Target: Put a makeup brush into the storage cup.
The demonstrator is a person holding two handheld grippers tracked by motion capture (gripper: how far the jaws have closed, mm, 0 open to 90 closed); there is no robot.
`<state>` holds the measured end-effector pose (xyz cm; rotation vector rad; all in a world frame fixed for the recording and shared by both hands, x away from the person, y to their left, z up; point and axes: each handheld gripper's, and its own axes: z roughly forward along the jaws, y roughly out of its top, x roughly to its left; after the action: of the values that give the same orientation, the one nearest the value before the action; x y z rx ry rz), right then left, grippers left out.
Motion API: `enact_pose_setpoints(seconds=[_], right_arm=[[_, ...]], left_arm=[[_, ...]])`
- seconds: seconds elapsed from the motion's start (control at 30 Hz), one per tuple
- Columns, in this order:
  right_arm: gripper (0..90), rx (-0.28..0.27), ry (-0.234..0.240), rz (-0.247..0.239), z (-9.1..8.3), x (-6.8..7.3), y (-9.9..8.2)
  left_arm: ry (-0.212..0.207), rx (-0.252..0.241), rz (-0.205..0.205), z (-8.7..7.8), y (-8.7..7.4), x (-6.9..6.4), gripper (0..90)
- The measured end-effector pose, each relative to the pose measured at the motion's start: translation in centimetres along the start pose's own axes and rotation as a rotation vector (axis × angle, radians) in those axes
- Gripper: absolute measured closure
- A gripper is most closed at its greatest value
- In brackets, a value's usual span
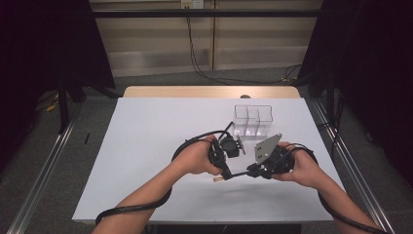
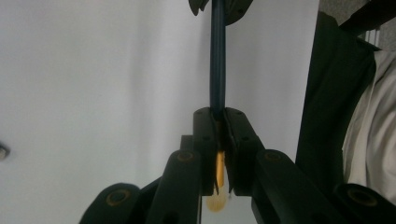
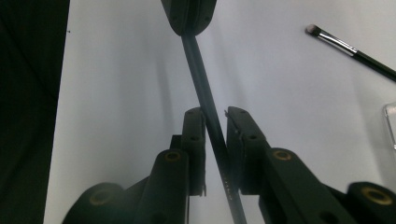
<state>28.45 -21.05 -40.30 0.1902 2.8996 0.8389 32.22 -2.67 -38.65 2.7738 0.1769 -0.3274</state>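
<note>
Your left gripper (image 1: 225, 171) is clamped tight on the dark pencil (image 2: 217, 70), held above the white table (image 1: 146, 146), near side of the clear organizer (image 1: 253, 120). Your right gripper (image 3: 215, 114) straddles the shaft, jaws slightly apart. Looks like a handover: pinch right, then release left.

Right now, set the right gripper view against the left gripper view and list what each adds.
Right gripper view: a second brush lying on the table and the corner of a clear box; the right gripper has its jaws close beside the dark handle, contact unclear.
Left gripper view: the left gripper shut on that handle at its gold band, with the person's clothing at the right.
Both: the dark handle running up to the other gripper, over the white table.
</note>
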Motion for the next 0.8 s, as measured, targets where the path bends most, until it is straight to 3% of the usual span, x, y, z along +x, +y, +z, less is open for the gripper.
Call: enact_pose_setpoints(seconds=[0.13,0.4,0.8], right_arm=[[81.0,0.001,0.014,-0.012,0.2,0.2,-0.3],[84.1,0.004,0.022,-0.024,0.7,0.6,-0.9],[85.0,-0.017,0.027,-0.002,1.0,0.7,-1.7]], left_arm=[[-0.023,-0.018,-0.001,-0.4,-0.1,0.2,84.2],[-0.024,-0.049,0.011,-1.0,0.2,0.1,84.1],[-0.024,-0.068,0.021,-1.0,0.0,0.4,80.3]])
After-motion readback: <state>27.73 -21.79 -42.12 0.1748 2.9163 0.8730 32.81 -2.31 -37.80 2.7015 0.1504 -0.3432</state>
